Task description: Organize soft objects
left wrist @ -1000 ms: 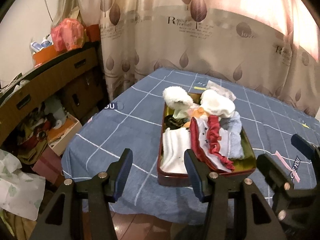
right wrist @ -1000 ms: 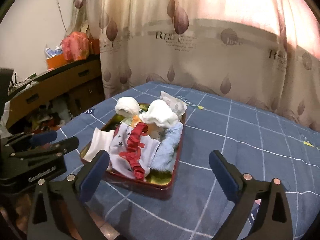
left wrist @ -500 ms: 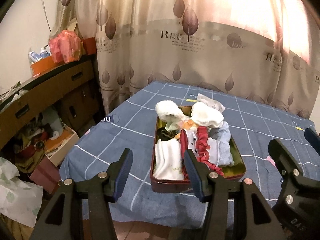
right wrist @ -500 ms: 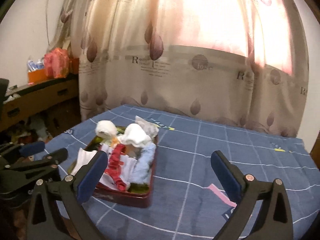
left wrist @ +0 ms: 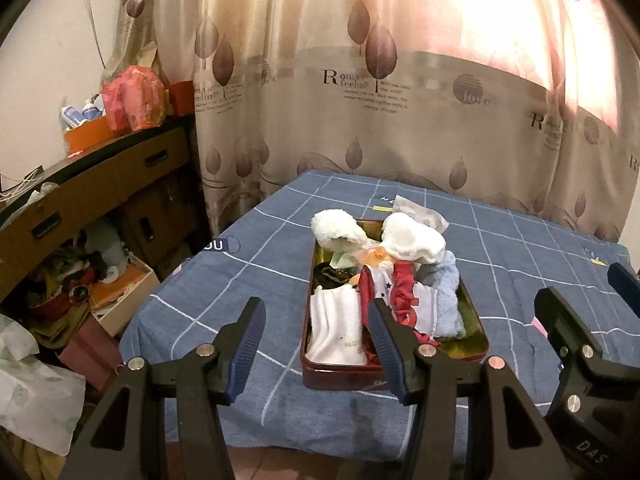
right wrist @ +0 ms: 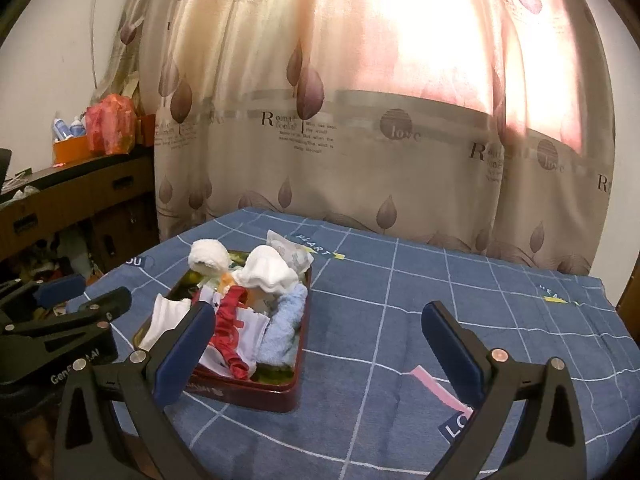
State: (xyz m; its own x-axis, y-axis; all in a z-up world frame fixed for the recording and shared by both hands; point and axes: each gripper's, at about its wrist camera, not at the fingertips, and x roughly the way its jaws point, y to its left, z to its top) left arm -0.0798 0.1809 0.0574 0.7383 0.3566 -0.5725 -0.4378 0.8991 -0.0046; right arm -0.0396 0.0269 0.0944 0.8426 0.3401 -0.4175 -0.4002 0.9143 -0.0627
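Socks and cloths (left wrist: 400,292) lie heaped in a tin (left wrist: 478,338) just ahead of the left claw (left wrist: 316,344), which gapes empty; the right claw (right wrist: 320,344), also wide and empty, has the tin ahead to its left. Best to pinch one top piece, probably the red ruffle (right wrist: 230,328), and lift slowly. Lower layers are buried and hard to identify.

The red tin (left wrist: 340,378) hides its contents beneath the heaped cloths (left wrist: 404,292).
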